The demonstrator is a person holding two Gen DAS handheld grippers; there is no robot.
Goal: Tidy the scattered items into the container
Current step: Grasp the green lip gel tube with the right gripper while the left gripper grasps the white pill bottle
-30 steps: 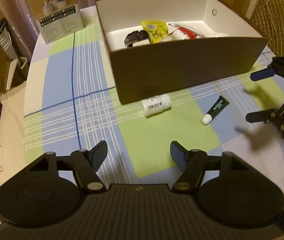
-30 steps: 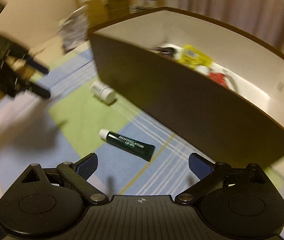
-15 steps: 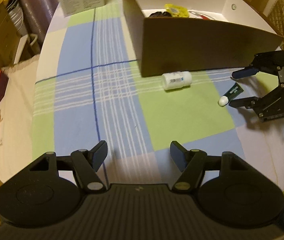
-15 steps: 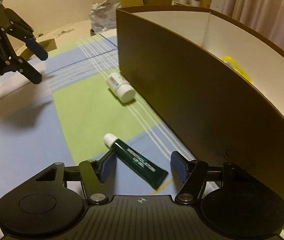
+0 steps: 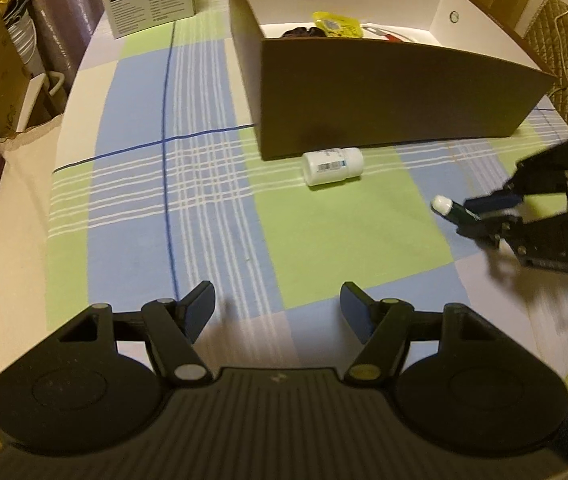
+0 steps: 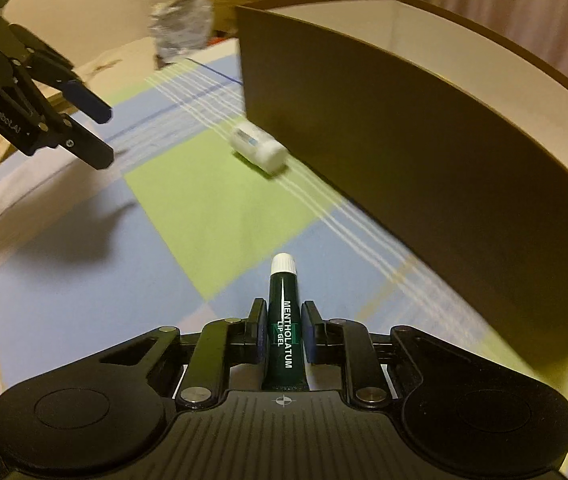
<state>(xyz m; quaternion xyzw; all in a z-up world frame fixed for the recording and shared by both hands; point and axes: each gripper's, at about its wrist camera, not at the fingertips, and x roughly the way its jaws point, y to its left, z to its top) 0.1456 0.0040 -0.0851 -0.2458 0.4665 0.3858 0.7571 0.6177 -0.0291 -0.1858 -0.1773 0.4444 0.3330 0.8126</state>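
A table covered with a checked cloth (image 5: 187,208) of blue, green and pale squares fills both views, and on it stands the large brown box (image 5: 384,92), white inside, its near wall facing the left wrist camera. Over that wall show a yellow packet (image 5: 336,26), something dark beside it and a red-and-white item, all lying on the box floor. At the far edge of the cloth, well apart from the box, stands a white carton (image 5: 149,4) with printed panels. Just beside the foot of the box's near wall a white pill bottle (image 5: 334,166) lies on its side on a green square. The left gripper (image 5: 277,312) hovers over the cloth with its jaws apart and nothing between them. The right gripper (image 6: 281,330) is low over the cloth near the box, and its jaws are closing on the dark green lip gel tube (image 6: 284,332): the two pads sit against the tube's sides around its middle, the tube running straight along the fingers, its white cap (image 6: 283,263) sticking out ahead of the fingertips and its crimped end back toward the gripper body.
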